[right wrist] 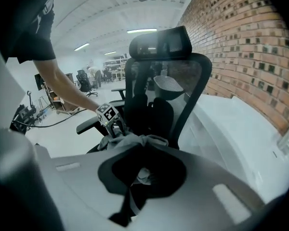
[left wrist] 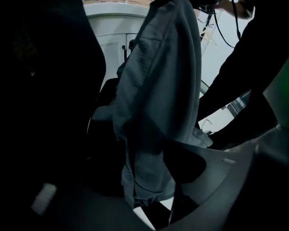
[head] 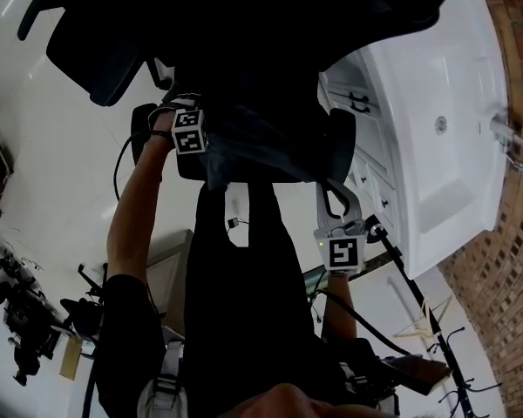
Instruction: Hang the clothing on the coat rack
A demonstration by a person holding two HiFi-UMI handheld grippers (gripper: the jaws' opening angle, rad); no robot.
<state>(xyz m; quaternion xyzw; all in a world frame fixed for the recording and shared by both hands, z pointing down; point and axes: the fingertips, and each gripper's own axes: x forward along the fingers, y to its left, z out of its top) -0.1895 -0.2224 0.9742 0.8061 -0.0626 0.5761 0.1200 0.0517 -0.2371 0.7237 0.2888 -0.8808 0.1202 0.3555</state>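
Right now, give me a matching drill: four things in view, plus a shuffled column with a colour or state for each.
Things:
1. shirt
2. chair
3. sink cabinet
4. right hand-held gripper

Colour or state:
A. white, beside the brick wall
B. shut on cloth
C. grey, hanging
D. black, mesh back

Pairs: 1-C, 2-D, 3-A, 4-B

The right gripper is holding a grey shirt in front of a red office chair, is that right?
No, the office chair is black, not red; the right gripper view shows it. The right gripper does hold the grey shirt in front of it.
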